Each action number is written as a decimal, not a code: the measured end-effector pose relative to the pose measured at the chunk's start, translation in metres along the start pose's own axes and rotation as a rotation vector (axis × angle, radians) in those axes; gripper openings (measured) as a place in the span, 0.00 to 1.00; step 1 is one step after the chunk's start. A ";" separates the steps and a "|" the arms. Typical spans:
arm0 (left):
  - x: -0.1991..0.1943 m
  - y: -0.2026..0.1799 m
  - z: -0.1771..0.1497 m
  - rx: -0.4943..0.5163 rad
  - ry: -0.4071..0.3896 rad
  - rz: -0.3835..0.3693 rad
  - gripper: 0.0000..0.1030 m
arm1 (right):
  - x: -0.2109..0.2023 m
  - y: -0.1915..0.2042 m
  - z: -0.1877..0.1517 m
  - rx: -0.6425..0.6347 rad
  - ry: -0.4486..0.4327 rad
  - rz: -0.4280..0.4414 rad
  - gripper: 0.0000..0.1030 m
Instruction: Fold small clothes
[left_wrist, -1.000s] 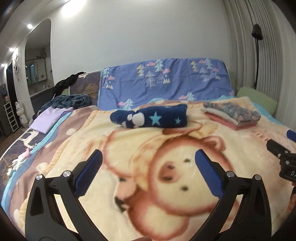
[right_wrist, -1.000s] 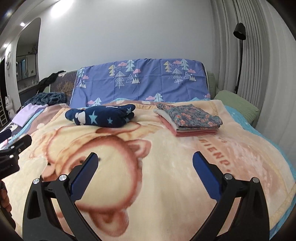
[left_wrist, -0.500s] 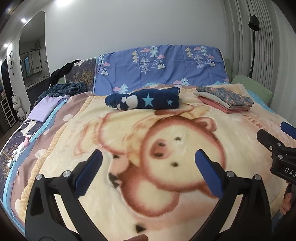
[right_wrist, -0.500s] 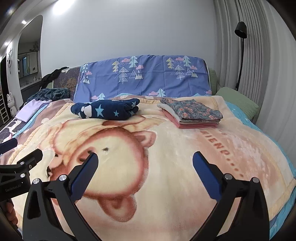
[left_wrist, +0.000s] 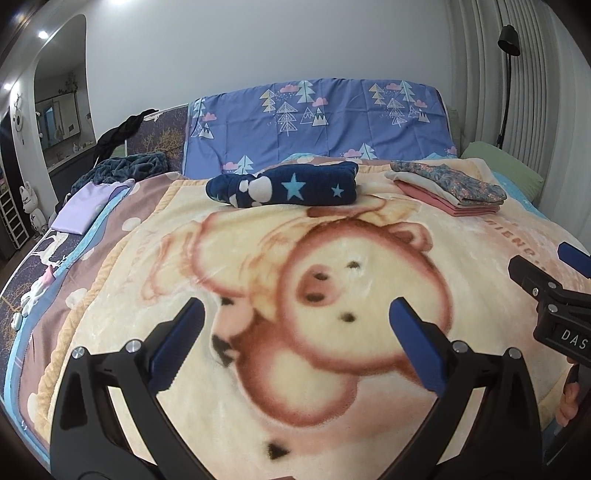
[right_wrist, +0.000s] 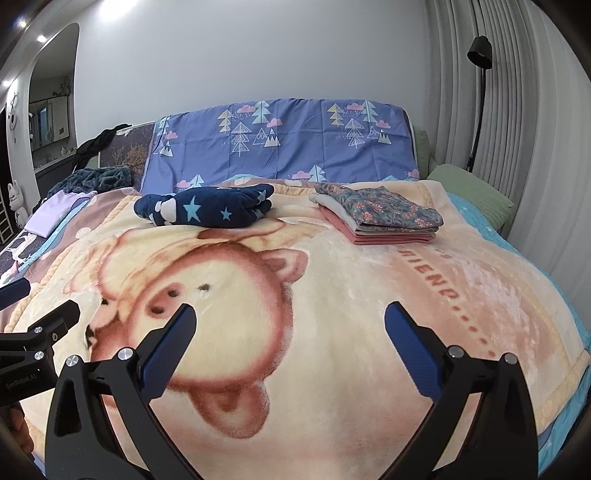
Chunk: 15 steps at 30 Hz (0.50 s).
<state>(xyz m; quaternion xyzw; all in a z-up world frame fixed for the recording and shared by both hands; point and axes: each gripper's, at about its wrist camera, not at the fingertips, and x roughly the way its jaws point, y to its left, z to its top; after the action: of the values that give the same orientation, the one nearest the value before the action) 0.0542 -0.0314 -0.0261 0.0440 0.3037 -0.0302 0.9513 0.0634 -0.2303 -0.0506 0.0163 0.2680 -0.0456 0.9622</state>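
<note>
I hold both tools above the near part of a cream plush blanket printed with a brown bear (left_wrist: 147, 258), which covers the bed. My left gripper (left_wrist: 295, 325), black with blue pads, stands with its jaws spread wide and nothing between them. My right gripper (right_wrist: 288, 328), of the same build, is likewise spread wide and holds nothing. In the left wrist view the right gripper shows at the right edge; in the right wrist view the left one shows at the left edge.

At the far end of the blanket lies a navy fleece garment with light blue stars (left_wrist: 284, 186), rolled or bunched into a bundle, well apart from both grippers. To its right, apart from it, sits a neat stack of folded clothes, floral grey-blue on top and pink beneath (right_wrist: 380, 218).

Behind them a purple sheet patterned with trees and clouds (right_wrist: 288, 140) drapes the headboard. A green pillow (right_wrist: 469, 188) lies far right, a black floor lamp (right_wrist: 478, 55) beside the curtain.
</note>
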 end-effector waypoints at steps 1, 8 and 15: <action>0.000 0.001 0.000 -0.001 0.000 0.002 0.98 | 0.001 0.000 0.000 0.000 0.003 0.000 0.99; 0.009 0.002 -0.002 -0.008 0.018 0.007 0.98 | 0.008 0.003 -0.001 -0.007 0.017 -0.004 0.99; 0.014 -0.001 -0.003 -0.009 0.023 0.006 0.98 | 0.017 -0.001 0.000 0.019 0.032 -0.013 0.99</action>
<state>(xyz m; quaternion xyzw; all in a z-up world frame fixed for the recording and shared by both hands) 0.0635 -0.0321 -0.0370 0.0411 0.3148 -0.0254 0.9479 0.0776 -0.2324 -0.0597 0.0244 0.2829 -0.0543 0.9573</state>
